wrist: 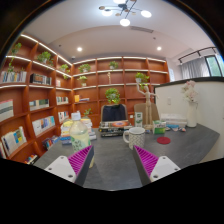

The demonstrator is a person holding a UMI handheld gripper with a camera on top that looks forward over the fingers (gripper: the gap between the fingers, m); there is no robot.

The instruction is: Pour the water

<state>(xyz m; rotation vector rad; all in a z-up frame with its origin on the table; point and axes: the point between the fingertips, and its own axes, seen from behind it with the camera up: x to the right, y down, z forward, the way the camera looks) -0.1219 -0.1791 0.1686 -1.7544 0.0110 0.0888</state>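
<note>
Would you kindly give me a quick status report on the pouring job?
Tool open, empty, above the grey table. White ceramic mug stands ahead of the tool, untouched. Small objects clutter the table beside it; approach path clear.

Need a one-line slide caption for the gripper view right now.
Open gripper hovering over a dark grey table, its pink-padded fingers short of a white mug, with wooden bookshelves behind.
</note>
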